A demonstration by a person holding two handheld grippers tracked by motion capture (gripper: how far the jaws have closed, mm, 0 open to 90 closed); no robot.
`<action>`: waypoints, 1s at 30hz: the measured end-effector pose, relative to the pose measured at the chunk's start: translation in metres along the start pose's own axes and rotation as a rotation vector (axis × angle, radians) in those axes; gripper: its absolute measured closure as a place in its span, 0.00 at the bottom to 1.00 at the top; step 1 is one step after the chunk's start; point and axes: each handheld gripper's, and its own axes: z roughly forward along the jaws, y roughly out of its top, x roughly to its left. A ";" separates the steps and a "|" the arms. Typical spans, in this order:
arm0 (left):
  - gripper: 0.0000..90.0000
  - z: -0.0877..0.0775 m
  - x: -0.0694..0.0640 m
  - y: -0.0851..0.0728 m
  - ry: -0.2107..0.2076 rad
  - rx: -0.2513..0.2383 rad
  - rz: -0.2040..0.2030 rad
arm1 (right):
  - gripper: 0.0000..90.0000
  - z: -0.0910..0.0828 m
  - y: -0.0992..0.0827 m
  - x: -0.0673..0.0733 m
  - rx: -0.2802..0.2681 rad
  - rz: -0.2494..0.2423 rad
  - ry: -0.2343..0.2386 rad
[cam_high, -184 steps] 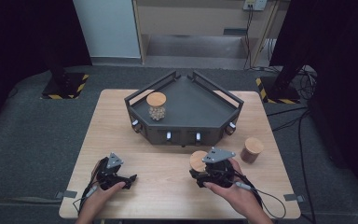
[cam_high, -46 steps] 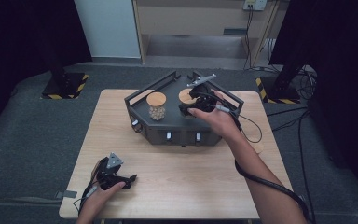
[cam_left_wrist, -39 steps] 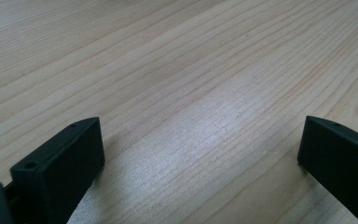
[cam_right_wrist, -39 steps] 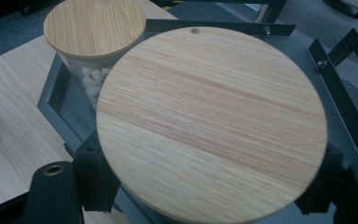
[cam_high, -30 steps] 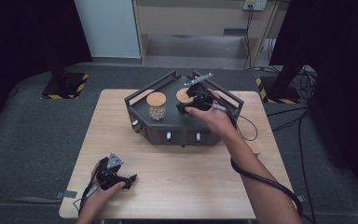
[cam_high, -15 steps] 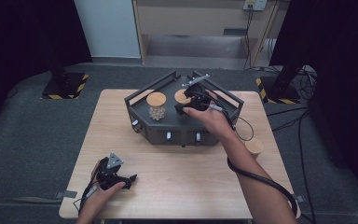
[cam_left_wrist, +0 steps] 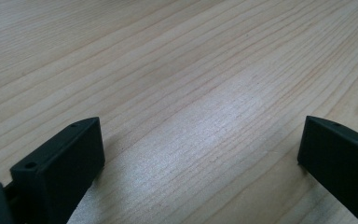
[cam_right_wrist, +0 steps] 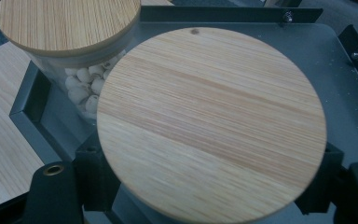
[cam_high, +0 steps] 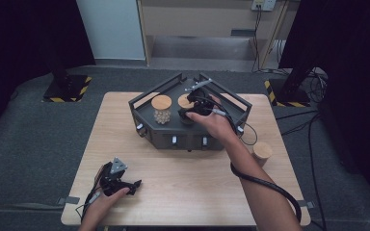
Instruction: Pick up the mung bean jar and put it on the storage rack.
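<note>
Right gripper [cam_high: 189, 111] fingers clamp a lidded jar [cam_right_wrist: 212, 123] over the dark tray [cam_high: 221, 126], beside jar 2 [cam_high: 162, 109]. Step: placing. Next, likely lower and release. Left gripper [cam_high: 125, 185] rests on counter [cam_high: 183, 192], fingers open, empty.

No legible text, label, brand or number appears on any surface; the only markings are yellow-and-black hazard stripes [cam_high: 68, 90] on the floor stands.
</note>
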 end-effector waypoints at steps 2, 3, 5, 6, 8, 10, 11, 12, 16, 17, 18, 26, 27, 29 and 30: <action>0.00 0.000 0.000 0.000 0.000 0.000 0.000 | 0.28 0.001 0.000 0.000 0.001 -0.004 -0.002; 0.00 0.000 0.000 0.000 0.000 0.000 0.000 | 0.28 0.002 -0.001 0.000 -0.003 0.001 -0.001; 0.00 0.000 0.000 0.000 0.000 0.000 0.000 | 0.28 0.003 -0.002 0.000 -0.002 0.005 -0.001; 0.00 0.000 0.000 0.000 0.000 0.000 0.000 | 0.28 0.003 -0.002 0.000 -0.003 0.002 -0.001; 0.00 0.000 0.000 0.000 0.000 0.000 0.000 | 0.28 0.004 -0.002 -0.001 -0.002 0.007 0.000; 0.00 0.000 0.000 0.000 0.000 0.000 0.000 | 0.28 0.004 -0.004 -0.001 -0.007 0.009 -0.001; 0.00 0.000 0.000 0.000 0.000 0.000 0.000 | 0.28 0.005 -0.004 -0.001 -0.008 0.010 -0.001; 0.00 0.000 0.000 0.000 0.001 0.000 0.000 | 0.28 0.005 -0.004 -0.001 -0.004 0.011 -0.001; 0.00 0.000 0.000 0.000 0.001 0.000 -0.001 | 0.28 0.007 -0.005 -0.002 -0.007 0.019 -0.002; 0.00 0.000 0.000 0.000 0.001 0.000 -0.001 | 0.28 0.007 -0.006 -0.002 -0.008 0.017 -0.004; 0.00 0.000 0.000 0.000 0.001 0.000 -0.001 | 0.28 0.007 -0.006 -0.002 -0.010 0.019 -0.004; 0.00 0.000 0.000 0.000 0.001 0.000 -0.001 | 0.28 0.010 -0.008 -0.002 -0.012 0.028 -0.006; 0.00 0.000 0.000 0.000 0.001 0.000 -0.001 | 0.28 0.011 -0.009 -0.002 -0.013 0.029 -0.006; 0.00 0.000 0.000 0.000 0.001 0.000 -0.001 | 0.28 0.012 -0.009 -0.002 -0.014 0.030 -0.007; 0.00 0.000 0.000 0.000 0.001 0.000 -0.001 | 0.28 0.012 -0.009 -0.002 -0.014 0.036 -0.007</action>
